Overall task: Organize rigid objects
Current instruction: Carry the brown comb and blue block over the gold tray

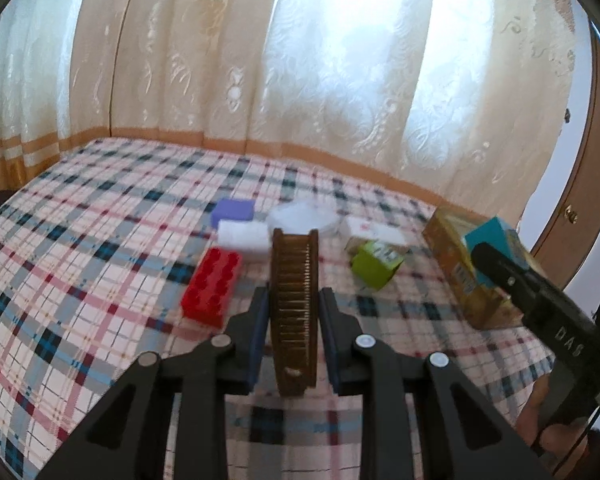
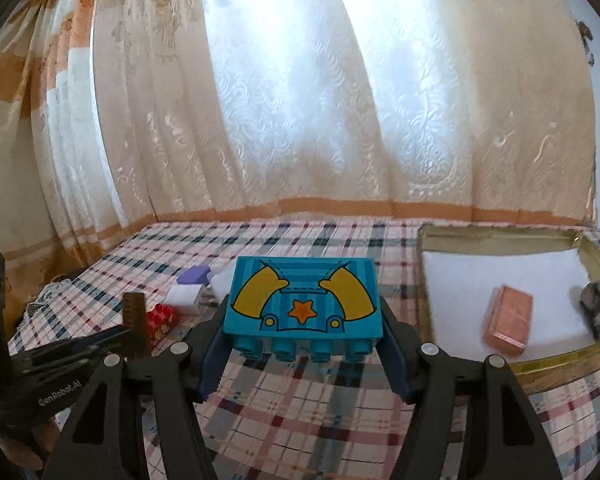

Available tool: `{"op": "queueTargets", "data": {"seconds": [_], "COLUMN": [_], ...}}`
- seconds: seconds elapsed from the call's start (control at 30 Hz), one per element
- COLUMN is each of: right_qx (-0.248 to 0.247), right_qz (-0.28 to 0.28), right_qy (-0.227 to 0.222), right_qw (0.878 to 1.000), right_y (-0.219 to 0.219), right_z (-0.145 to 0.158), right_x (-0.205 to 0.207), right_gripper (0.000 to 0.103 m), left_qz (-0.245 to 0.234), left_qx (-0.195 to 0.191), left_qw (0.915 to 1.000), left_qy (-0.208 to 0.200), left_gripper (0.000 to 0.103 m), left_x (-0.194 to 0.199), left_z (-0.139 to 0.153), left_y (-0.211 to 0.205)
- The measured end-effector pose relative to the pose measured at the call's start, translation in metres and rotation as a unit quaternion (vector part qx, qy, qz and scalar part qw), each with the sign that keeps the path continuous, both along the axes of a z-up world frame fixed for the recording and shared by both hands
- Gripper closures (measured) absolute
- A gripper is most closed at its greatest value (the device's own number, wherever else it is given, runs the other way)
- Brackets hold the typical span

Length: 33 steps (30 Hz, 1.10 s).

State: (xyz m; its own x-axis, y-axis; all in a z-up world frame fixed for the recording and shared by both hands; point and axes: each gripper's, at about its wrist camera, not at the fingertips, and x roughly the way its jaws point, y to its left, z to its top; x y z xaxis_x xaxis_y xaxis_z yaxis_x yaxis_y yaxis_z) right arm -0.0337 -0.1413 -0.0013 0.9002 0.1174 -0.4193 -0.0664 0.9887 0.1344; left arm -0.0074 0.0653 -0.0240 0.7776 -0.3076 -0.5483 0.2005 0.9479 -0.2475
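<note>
— What do my tongs hold?
— My left gripper (image 1: 293,320) pinches one brown comb (image 1: 294,304) above the bed (image 1: 80,260); my right gripper (image 2: 303,328) pinches one blue toy brick (image 2: 303,296).
— What's around?
— One red brick (image 1: 211,286), one green box (image 1: 376,265), and one tray (image 2: 500,236) holding a pink box (image 2: 508,320).

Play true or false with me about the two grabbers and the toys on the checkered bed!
1. The right gripper holds a blue block with yellow sleeves and an orange star on it. True.
2. The left gripper holds the red block. False: the red block lies on the checkered cloth; a brown comb stands on edge between the left gripper's fingers.
3. A pink box lies inside the open gold-edged box. True.
4. The green box sits on top of the purple block. False: they lie apart on the cloth, with a round white container between them.
</note>
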Motion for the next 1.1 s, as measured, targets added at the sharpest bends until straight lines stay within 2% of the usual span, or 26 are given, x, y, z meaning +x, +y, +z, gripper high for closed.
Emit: {"op": "queueTargets", "data": {"seconds": [0.13, 0.43, 1.1], "right_qx": [-0.008, -0.010, 0.002], "right_qz": [-0.014, -0.042, -0.094], "right_qy": [-0.021, -0.039, -0.054], "right_qw": [1.000, 0.998, 0.994], "right_y": [-0.011, -0.036, -0.096], "right_z": [0.005, 0.011, 0.018], "right_x": [-0.008, -0.017, -0.030], "right_gripper": [0.036, 0.036, 0.036], "left_qz": [-0.001, -0.022, -0.061], "left_qx": [-0.004, -0.003, 0.018], "left_qw": [0.9998, 0.9993, 0.9967], "left_qy": [-0.019, -0.031, -0.050], "left_gripper": [0.079, 0.079, 0.079], "left_x": [-0.003, -0.005, -0.001], "left_z": [0.010, 0.021, 0.037], "left_y": [-0.011, -0.048, -0.126]}}
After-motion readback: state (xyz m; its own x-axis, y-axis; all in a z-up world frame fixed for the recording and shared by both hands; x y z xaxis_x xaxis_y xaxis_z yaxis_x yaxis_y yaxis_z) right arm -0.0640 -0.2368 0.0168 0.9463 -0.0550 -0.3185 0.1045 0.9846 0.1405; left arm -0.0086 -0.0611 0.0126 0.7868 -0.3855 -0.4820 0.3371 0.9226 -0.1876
